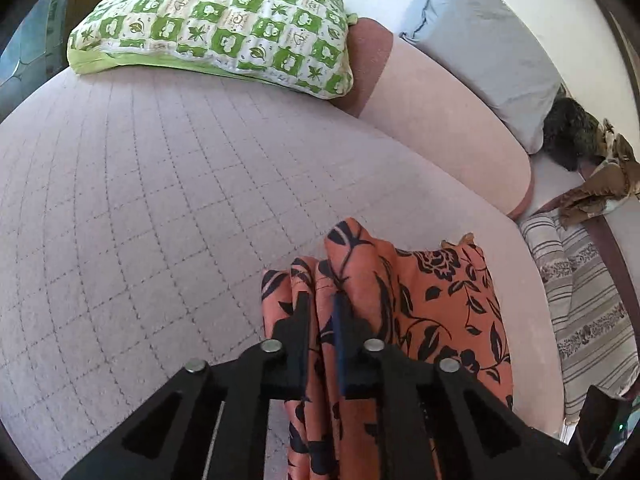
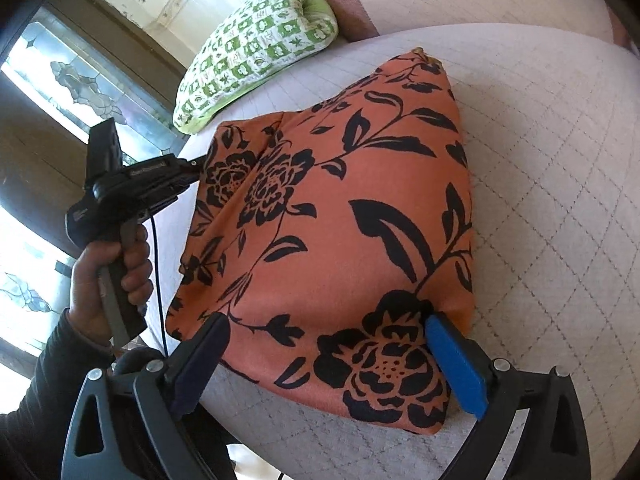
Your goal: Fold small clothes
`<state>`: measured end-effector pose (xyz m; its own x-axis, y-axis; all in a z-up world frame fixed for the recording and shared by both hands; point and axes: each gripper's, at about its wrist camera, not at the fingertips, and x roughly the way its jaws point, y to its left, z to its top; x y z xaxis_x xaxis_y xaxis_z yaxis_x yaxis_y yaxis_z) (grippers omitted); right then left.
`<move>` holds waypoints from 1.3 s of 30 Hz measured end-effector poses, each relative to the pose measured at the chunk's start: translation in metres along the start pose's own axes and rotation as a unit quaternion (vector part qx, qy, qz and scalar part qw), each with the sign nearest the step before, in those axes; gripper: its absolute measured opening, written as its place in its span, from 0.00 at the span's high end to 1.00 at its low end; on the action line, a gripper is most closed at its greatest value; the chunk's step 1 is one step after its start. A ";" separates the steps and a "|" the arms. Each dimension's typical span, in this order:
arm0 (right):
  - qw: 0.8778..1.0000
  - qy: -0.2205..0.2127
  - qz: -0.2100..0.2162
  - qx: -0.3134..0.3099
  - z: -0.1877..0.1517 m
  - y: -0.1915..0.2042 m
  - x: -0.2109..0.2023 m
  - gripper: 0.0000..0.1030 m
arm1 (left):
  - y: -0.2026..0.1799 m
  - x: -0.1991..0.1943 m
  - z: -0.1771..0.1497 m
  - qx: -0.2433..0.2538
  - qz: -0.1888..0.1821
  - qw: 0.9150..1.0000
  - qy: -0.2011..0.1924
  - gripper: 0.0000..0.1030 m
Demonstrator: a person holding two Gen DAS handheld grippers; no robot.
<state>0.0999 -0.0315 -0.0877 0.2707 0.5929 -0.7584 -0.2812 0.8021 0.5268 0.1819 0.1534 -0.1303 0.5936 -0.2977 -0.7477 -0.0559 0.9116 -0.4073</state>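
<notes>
An orange cloth with black flowers [image 2: 332,216] lies partly folded on the pink quilted bed [image 2: 540,160]. My left gripper [image 1: 323,304] is shut on a bunched edge of the cloth [image 1: 440,300] and lifts it a little. In the right wrist view the left gripper [image 2: 192,168] grips the cloth's far left edge. My right gripper [image 2: 326,332] is open, its jaws wide apart, straddling the near edge of the cloth, with the blue pad [image 2: 456,364] against the cloth's right corner.
A green and white pillow [image 1: 216,24] lies at the head of the bed, a grey-blue pillow [image 1: 484,44] beside it. A striped cloth [image 1: 580,300] and a brown cloth [image 1: 600,184] lie to the right. A window [image 2: 60,76] is on the left.
</notes>
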 end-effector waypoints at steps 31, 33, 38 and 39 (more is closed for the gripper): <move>1.000 -0.009 0.012 -0.004 -0.006 -0.001 -0.003 0.02 | -0.023 0.041 -0.020 0.093 0.069 0.993 0.022 0.86; 1.000 -0.010 0.015 -0.001 -0.006 -0.001 -0.008 0.02 | -0.024 0.030 -0.017 0.079 0.062 0.995 0.012 0.85; 0.998 -0.040 0.038 0.035 -0.010 -0.013 -0.034 0.02 | -0.029 -0.016 -0.021 0.063 0.035 0.997 -0.026 0.72; 0.997 -0.045 0.039 0.040 -0.011 -0.015 -0.038 0.02 | -0.030 -0.030 -0.024 0.064 0.030 0.997 -0.035 0.69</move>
<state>0.0835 -0.0671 -0.0716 0.3324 0.6555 -0.6781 -0.2311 0.7537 0.6152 0.1462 0.1283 -0.1085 0.6473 -0.2257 -0.7281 0.0072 0.9569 -0.2902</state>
